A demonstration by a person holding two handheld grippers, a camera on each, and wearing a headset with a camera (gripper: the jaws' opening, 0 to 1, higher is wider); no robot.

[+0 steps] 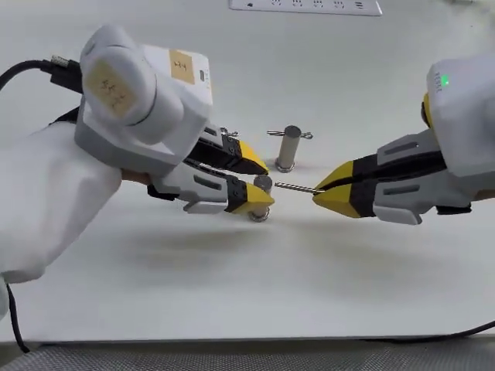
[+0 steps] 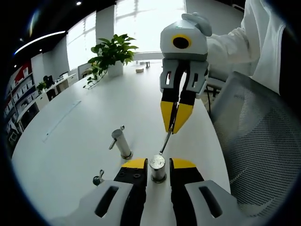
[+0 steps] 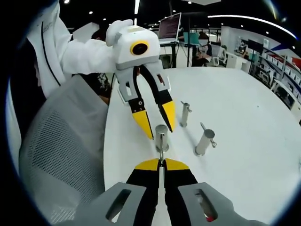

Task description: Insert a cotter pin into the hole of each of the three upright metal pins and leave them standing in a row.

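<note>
Well, bench point(image 1: 232, 294): white and broad, with three steel pins standing on it.
Near pin point(image 3: 161, 135): upright between the two grippers, its flat top bare.
Left gripper point(image 2: 159, 164): its yellow-tipped jaws stand one on each side of the near pin. The gripper's own view shows a sliver of gap on both sides, so it is spread narrowly around the pin and not clamped on it.
Right gripper point(image 1: 320, 192): jaws pinched together on one end of a cotter pin point(image 1: 295, 187).
Cotter pin: held roughly level and pointing across at the near pin. Its free end is at that pin's upper side. I can't tell whether it has entered the hole.
Middle pin point(image 1: 289, 147): stands upright behind the near pin, apart from both grippers. It has its own cotter through the hole near the top, with the loop sticking out to one side.
Far pin point(image 3: 184, 115): upright beyond the left gripper and partly hidden by it in the head view. It also has a cotter through its top.
Power strip point(image 1: 305, 6): lies at the bench's far edge, well apart from the pins.
Chair point(image 2: 254, 141): mesh-backed, just beside the bench's near edge.
Plant point(image 2: 110, 54): potted, at the far end of the bench in the left gripper view.
</note>
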